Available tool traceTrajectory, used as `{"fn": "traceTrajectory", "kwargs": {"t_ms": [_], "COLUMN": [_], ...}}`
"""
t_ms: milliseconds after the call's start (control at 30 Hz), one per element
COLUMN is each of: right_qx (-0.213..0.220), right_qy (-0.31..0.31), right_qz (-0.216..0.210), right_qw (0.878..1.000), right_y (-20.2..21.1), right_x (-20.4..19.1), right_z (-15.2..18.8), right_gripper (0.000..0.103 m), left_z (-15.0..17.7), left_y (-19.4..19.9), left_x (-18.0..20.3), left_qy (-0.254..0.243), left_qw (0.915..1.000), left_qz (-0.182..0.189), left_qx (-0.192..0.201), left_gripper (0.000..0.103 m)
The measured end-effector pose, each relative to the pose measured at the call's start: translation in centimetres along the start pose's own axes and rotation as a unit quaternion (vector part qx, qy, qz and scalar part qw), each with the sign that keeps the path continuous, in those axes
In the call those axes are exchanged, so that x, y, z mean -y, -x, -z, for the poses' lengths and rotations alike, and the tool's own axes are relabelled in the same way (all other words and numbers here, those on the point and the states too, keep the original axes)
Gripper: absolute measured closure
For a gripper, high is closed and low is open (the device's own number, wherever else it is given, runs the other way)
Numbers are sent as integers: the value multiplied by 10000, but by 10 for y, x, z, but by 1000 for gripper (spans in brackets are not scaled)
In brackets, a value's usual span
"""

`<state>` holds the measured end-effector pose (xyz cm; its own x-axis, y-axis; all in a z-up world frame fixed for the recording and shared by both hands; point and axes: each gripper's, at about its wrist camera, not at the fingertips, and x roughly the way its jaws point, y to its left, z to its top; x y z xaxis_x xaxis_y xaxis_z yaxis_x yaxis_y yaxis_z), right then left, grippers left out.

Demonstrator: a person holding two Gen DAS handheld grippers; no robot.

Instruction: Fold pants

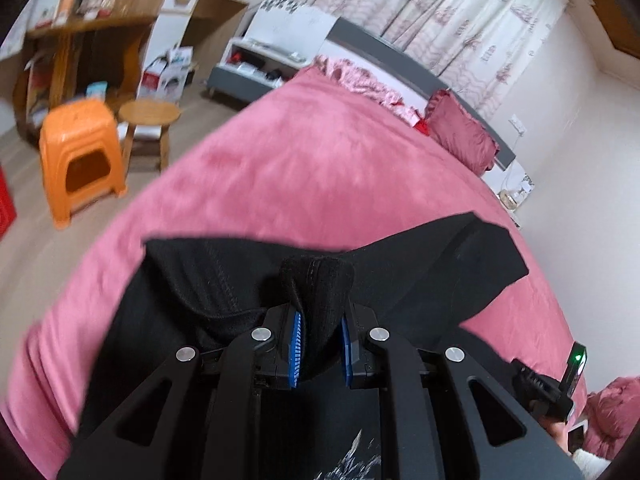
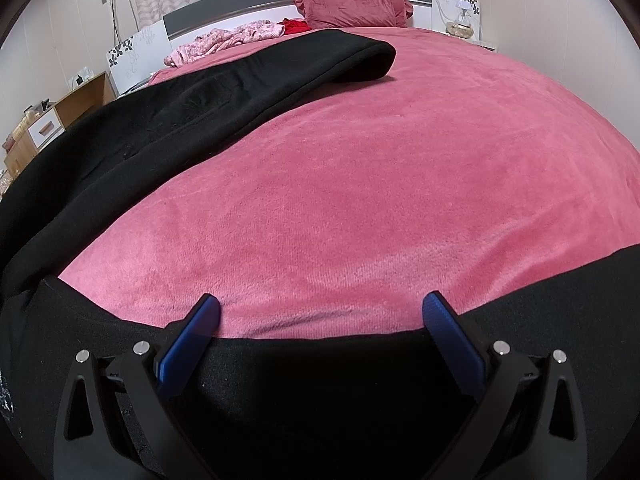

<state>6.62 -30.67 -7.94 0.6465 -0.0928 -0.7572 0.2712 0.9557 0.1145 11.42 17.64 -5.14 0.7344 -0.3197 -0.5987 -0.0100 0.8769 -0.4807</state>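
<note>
Black pants [image 1: 224, 280] lie on a pink bed cover [image 1: 304, 168]. My left gripper [image 1: 320, 350] is shut on a bunched fold of the pants, which stands up between its blue pads [image 1: 296, 344]. In the right wrist view the pants [image 2: 192, 96] stretch from the near left toward the far pillow, with another black edge [image 2: 320, 380] across the bottom. My right gripper [image 2: 320, 308] is open and empty, its blue fingers [image 2: 448, 328] over that near edge of the pants.
An orange plastic stool [image 1: 80, 156] and a round wooden stool [image 1: 148, 120] stand on the floor left of the bed. A wooden desk [image 1: 80, 40] is behind them. A dark pink pillow [image 2: 352, 4] and crumpled pink clothing [image 2: 228, 40] lie at the headboard.
</note>
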Motion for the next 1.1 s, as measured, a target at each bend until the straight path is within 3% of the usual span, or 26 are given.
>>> {"fn": "traceTrajectory", "kwargs": {"t_ms": [133, 233, 333, 400, 600, 767, 867, 1000, 1100], "right_qx": [-70, -214, -655, -912, -450, -881, -952, -1211, -1395], "right_qy": [126, 233, 544, 808, 1357, 943, 608, 537, 327], "right_qz": [176, 308, 471, 660, 361, 22, -161, 84, 357], "right_qw": [9997, 9990, 9953, 9904, 9891, 9916, 9935, 9911, 9890], "right_y": [-2, -6, -11, -12, 11, -11, -25, -57, -81], "right_x": [-4, -8, -15, -24, -93, -159, -190, -230, -235], "right_z": [-1, -4, -19, -35, -121, -193, -217, -229, -232], "right_gripper": [2, 2, 2, 2, 2, 2, 2, 2, 2], "left_z": [25, 35, 36, 36, 37, 36, 36, 36, 37], "left_y": [-22, -25, -24, -24, -23, -23, -23, -23, -22], "left_x": [-12, -14, -15, -18, -23, -25, -28, -30, -31], "left_qy": [9, -206, -199, -166, -71, 0, 51, 95, 115], "left_qw": [9996, 9997, 9998, 9998, 9998, 9996, 9994, 9991, 9989], "left_qz": [-24, 4, 20, 73, 189, 277, 344, 414, 455], "left_qx": [-282, -118, -81, -55, -48, -51, -56, -54, -43], "left_gripper": [89, 89, 89, 88, 88, 88, 88, 88, 88]}}
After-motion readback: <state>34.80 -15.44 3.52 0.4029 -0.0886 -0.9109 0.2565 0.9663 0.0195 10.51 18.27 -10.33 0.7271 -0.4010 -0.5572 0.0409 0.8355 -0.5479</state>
